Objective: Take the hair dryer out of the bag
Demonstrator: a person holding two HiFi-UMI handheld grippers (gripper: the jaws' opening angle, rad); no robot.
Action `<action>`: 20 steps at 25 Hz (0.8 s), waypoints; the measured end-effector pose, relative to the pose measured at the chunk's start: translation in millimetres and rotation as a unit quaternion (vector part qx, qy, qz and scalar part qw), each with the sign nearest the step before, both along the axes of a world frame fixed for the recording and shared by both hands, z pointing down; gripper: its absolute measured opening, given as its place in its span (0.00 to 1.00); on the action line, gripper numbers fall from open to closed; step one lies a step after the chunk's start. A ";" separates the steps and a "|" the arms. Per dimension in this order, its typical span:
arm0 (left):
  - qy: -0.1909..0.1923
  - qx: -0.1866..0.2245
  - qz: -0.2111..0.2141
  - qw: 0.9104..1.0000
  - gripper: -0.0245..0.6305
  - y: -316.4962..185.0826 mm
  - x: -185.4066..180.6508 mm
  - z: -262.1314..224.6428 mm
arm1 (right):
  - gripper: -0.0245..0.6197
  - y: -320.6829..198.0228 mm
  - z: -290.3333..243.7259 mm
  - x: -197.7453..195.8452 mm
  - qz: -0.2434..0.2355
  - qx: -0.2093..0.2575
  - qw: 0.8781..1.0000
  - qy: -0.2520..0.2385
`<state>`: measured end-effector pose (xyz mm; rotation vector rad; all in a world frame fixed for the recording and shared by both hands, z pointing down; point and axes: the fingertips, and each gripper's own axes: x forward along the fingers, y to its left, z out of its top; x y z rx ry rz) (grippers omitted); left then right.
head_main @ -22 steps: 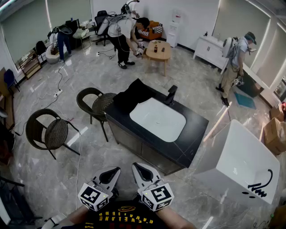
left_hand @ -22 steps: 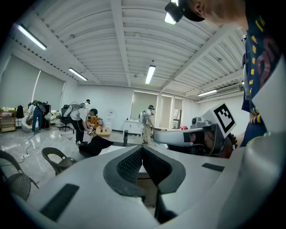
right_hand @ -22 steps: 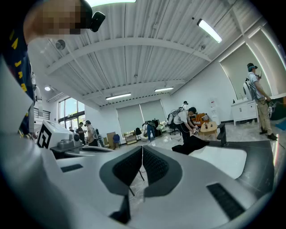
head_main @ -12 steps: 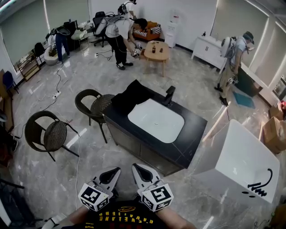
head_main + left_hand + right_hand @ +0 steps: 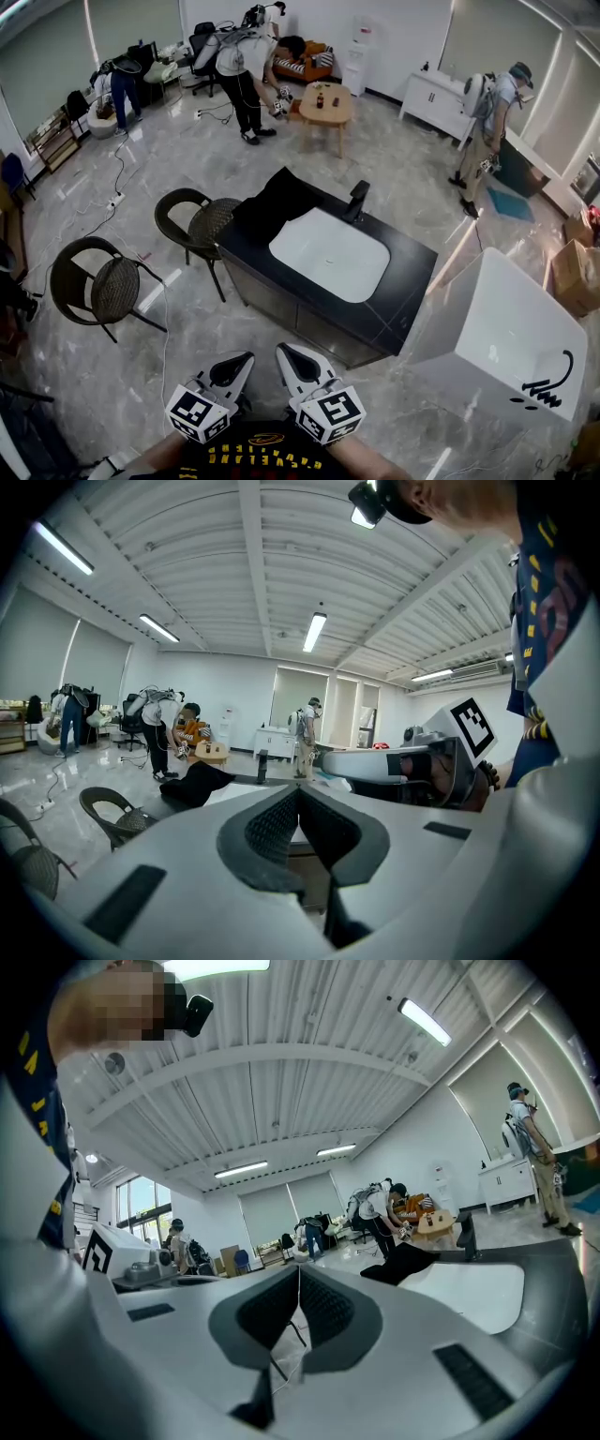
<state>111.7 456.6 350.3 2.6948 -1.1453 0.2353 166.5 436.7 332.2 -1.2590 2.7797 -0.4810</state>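
Left gripper (image 5: 246, 356) clenched, empty | right gripper (image 5: 281, 348) clenched, empty | floor (image 5: 225, 314) separates both from counter (image 5: 412, 272) edge | bag (image 5: 281, 199) on far corner

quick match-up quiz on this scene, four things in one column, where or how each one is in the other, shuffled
1 bag
2 faucet
3 basin
4 left gripper

a shut, nothing between the jaws
b white, set into the counter
c upright at the basin's far edge
d black heap on the counter's far-left corner

Pairs: 1-d, 2-c, 3-b, 4-a
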 end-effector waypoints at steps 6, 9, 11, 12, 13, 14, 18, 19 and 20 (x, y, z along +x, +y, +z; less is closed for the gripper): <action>-0.001 -0.008 0.015 1.000 0.04 -29.5 -26.7 1.4 | 0.05 -29.7 -1.7 -22.6 0.021 -0.008 1.000 0.003; 0.004 -0.006 0.026 1.000 0.04 -51.0 -45.8 -2.3 | 0.05 -47.9 -1.0 -41.1 0.035 -0.010 0.999 0.005; 0.006 -0.006 0.034 0.999 0.04 -64.6 -58.8 -3.9 | 0.05 -59.9 1.3 -55.8 0.041 -0.013 0.999 0.007; 0.008 -0.006 0.038 0.999 0.04 -71.4 -65.8 -4.8 | 0.05 -66.3 1.8 -63.3 0.044 -0.014 0.999 0.009; 0.010 -0.007 0.040 0.999 0.04 -78.5 -73.2 -5.8 | 0.05 -73.0 1.9 -70.8 0.047 -0.016 0.999 0.011; 0.014 -0.008 0.043 0.999 0.04 -85.6 -80.9 -6.6 | 0.05 -80.0 2.0 -78.1 0.050 -0.017 0.999 0.012; 0.025 -0.010 0.048 0.998 0.04 -115.4 -114.5 -4.1 | 0.05 -107.8 5.1 -108.6 0.061 -0.019 0.998 0.018; 0.026 -0.012 0.050 0.998 0.04 -122.7 -122.4 -3.0 | 0.05 -114.2 6.1 -116.0 0.063 -0.019 0.998 0.019; 0.028 -0.013 0.052 0.998 0.04 -129.6 -129.9 -2.5 | 0.05 -120.4 6.9 -122.9 0.066 -0.020 0.997 0.021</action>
